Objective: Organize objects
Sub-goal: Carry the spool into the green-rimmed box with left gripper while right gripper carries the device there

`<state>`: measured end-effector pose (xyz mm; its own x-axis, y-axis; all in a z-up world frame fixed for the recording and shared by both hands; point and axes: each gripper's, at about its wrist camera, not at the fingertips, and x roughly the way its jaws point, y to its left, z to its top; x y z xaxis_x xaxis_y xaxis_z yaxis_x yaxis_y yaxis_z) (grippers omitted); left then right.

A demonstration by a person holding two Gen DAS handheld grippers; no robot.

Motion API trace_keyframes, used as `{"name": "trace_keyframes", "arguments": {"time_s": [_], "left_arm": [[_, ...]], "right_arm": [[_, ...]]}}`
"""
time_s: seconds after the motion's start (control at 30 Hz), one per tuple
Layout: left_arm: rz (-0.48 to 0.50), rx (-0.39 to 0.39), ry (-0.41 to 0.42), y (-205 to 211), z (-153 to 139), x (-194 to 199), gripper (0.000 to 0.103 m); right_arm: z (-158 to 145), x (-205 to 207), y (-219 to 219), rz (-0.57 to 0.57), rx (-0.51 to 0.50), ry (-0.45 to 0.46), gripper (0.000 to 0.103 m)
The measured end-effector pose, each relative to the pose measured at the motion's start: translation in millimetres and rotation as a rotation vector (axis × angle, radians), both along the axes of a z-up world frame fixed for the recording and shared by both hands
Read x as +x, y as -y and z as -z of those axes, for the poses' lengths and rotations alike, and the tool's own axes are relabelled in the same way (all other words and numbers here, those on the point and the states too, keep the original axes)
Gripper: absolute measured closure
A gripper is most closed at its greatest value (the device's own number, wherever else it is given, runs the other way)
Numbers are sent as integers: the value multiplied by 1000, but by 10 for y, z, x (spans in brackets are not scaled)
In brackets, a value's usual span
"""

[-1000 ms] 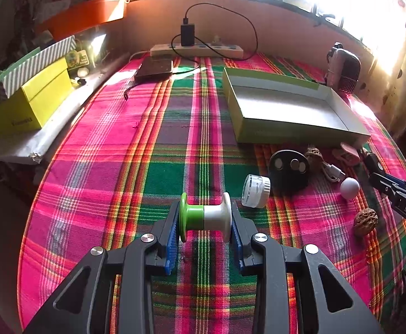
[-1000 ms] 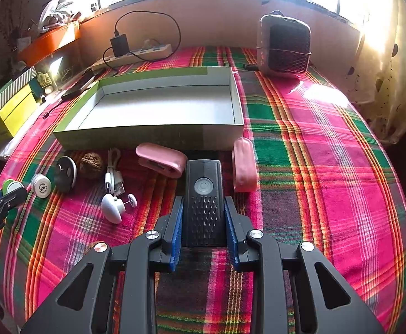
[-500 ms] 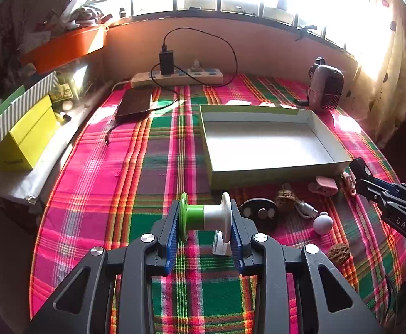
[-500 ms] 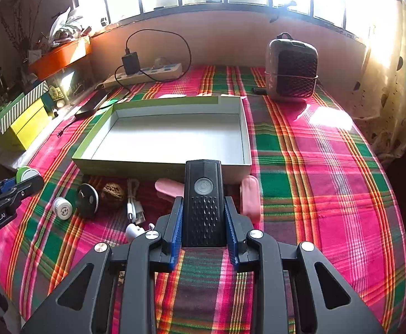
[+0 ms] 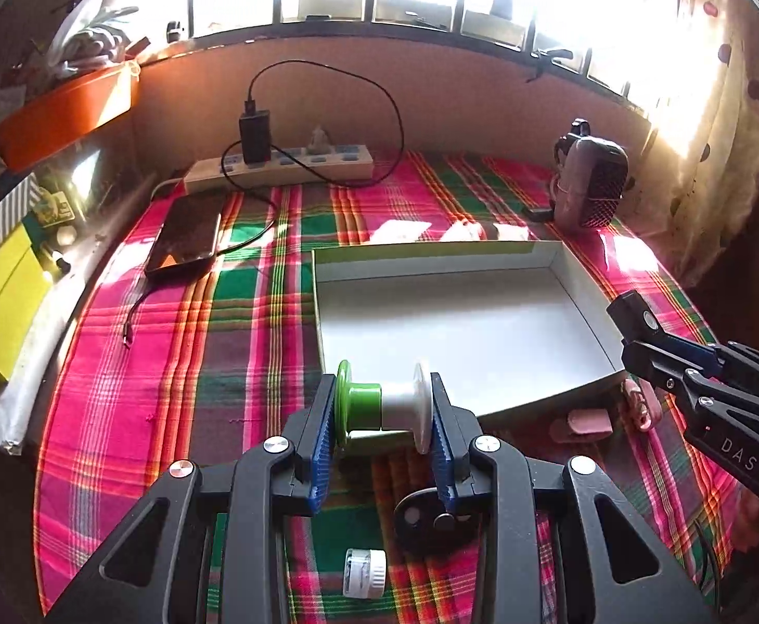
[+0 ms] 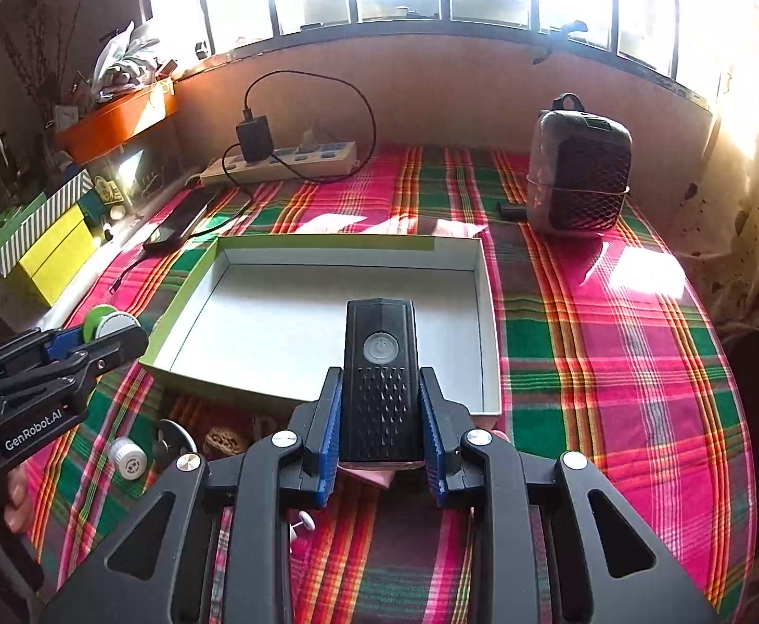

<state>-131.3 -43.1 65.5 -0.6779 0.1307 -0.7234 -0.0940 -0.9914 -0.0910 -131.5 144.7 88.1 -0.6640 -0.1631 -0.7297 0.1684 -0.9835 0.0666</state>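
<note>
both grippers have risen toward the box [image 6: 488,312]: left gripper [image 5: 384,405] clamps the spool [image 5: 382,405], right gripper [image 6: 382,405] clamps the black remote [image 6: 379,364]; drops come next.

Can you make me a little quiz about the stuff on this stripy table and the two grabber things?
1. True or false: the open box already has things lying in it.
2. What does the left gripper hold? A) a walnut B) a green and white spool C) a phone
3. Fill in: the right gripper is shut on a black ____ with a round power button.

Key:
1. False. The inside of the box is bare.
2. B. The spool sits crosswise between the blue pads.
3. Device. It is a black device with a dotted grip, held up in front of the box.
</note>
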Motion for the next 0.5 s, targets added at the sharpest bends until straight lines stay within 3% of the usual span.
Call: {"name": "trace_keyframes", "arguments": {"time_s": [0.5], "left_arm": [[33,-26,55,-206,157,-768,73]], "right_arm": [[197,-774,299,-44,3,86,75]]}}
